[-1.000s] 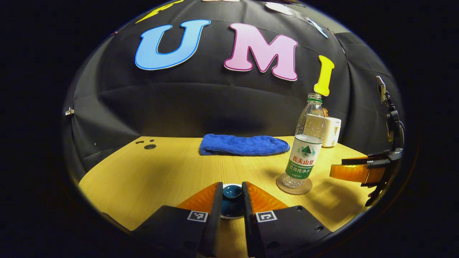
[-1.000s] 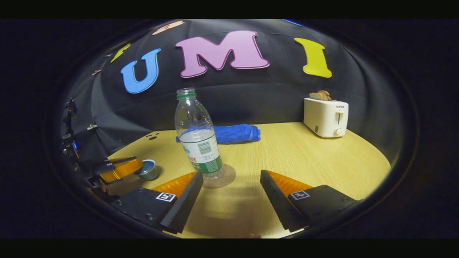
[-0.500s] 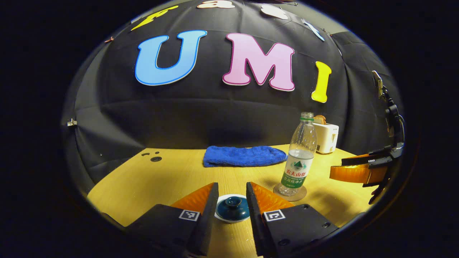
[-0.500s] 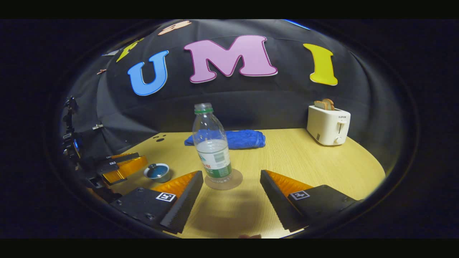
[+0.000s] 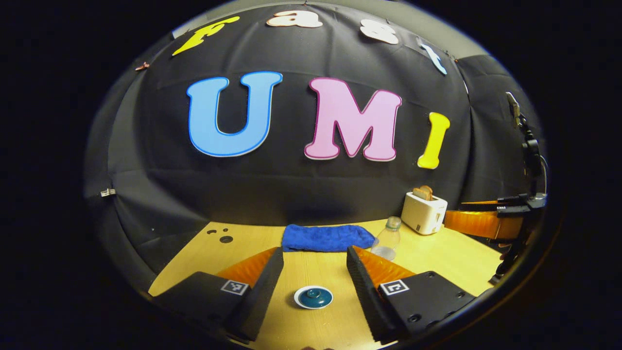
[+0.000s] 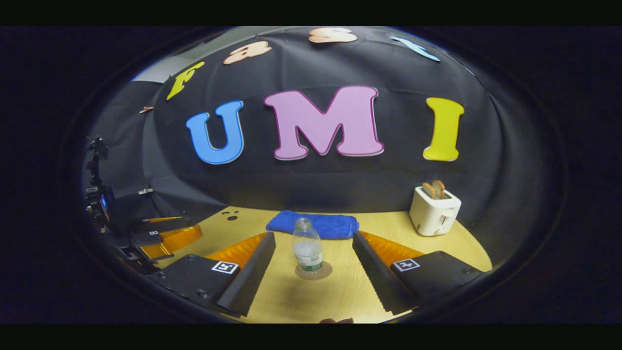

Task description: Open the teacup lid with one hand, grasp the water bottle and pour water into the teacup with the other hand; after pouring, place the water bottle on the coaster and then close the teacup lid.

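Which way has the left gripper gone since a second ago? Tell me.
Yes: the left gripper has pulled back and opened. Against the teacup and blue towel, both now look smaller and farther.

Wall: black cloth backdrop [image 6: 311, 187], creased, curving behind the table.
Table: pale wooden tabletop [image 6: 379, 221], brightly lit.
Backdrop edge: grey wall strip [image 6: 160, 65] showing above the cloth.

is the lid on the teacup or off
On. The lid sits level on the teacup between the open left claw fingers, which do not touch it.
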